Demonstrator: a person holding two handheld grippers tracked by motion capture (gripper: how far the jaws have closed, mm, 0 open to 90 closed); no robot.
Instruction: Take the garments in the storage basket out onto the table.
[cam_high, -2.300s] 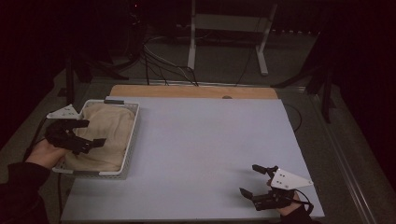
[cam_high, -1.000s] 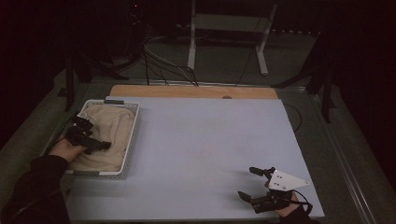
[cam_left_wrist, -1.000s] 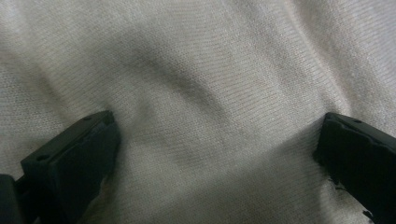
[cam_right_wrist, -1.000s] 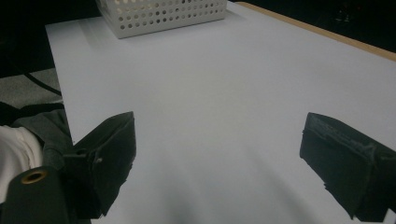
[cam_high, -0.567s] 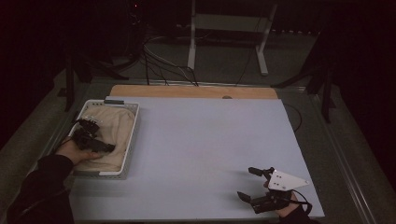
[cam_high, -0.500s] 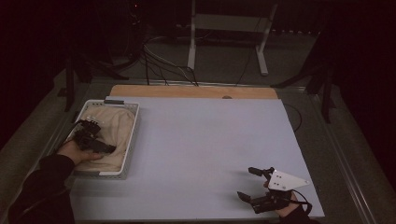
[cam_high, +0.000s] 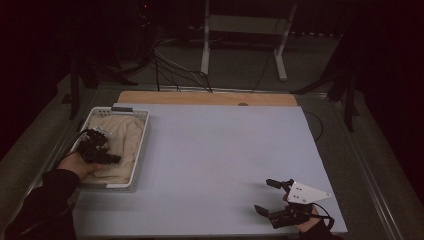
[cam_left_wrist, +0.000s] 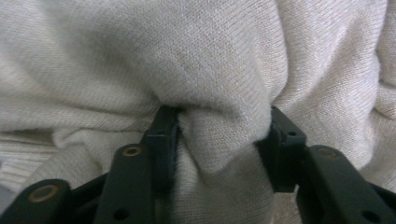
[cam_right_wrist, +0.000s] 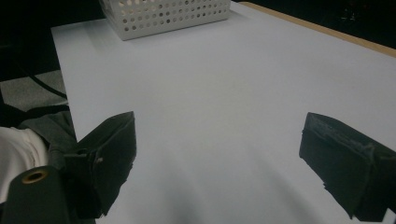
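Left tongs (cam_left_wrist: 219, 140) have just closed, pinching a fold of cream sweater (cam_left_wrist: 196, 60) between them; right tongs (cam_right_wrist: 219, 154) gape empty.

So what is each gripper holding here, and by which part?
The left gripper has just closed on a bunched fold of the cream knit lying in the basket. The right gripper is open over the table, holding nothing.

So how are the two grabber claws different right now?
The left gripper has just been closing and pinches a fold of the cream sweater in the white basket; the right gripper is wide open with nothing between its jaws, over the bare table. Both have black jaws.
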